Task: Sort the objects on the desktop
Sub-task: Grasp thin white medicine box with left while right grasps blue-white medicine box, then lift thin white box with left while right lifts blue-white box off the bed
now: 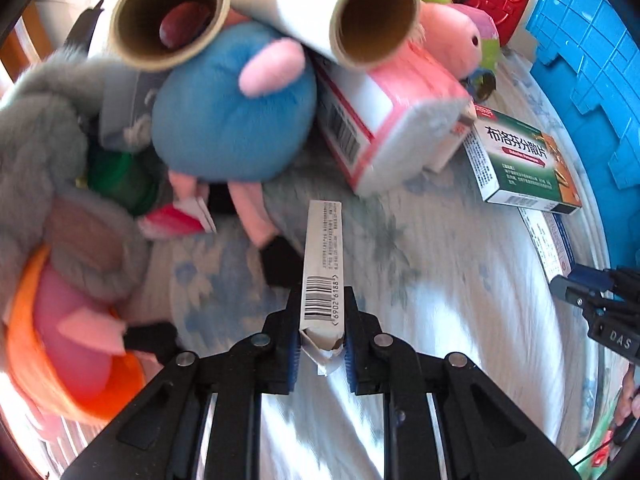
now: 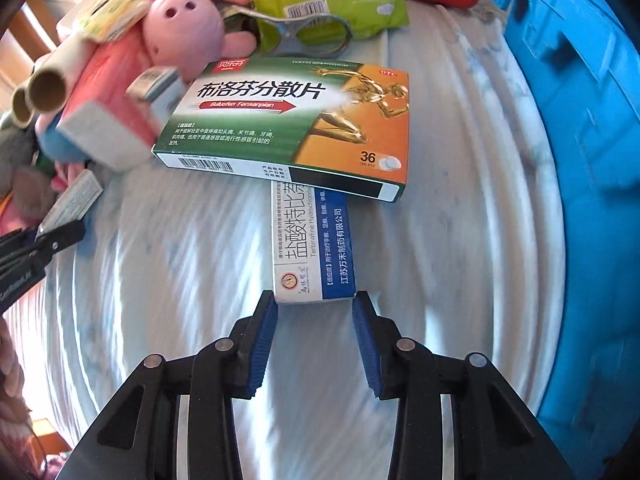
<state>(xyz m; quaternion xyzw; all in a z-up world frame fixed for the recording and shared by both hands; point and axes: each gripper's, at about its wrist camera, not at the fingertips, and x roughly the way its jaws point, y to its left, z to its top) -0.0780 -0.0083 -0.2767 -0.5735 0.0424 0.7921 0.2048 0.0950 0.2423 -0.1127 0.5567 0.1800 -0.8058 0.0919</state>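
Left: plush pile and two cardboard tubes (image 1: 168, 16) crowd the tabletop (image 1: 460, 280). Left gripper (image 1: 320, 322) jaws clamped on a slim white box (image 1: 322, 264). Centre cloth open. Right gripper (image 2: 315, 304) jaws narrow, flanking the blue-white box (image 2: 316, 256) end, contact unclear. Green box (image 2: 288, 120) overlaps it. Blue crate (image 2: 580, 160) walls the right edge.

green-orange box (image 2: 288, 120): "Buluofen Fensanpian", "36", "OTC" | blue-white box (image 2: 314, 244): "Terbinafine"
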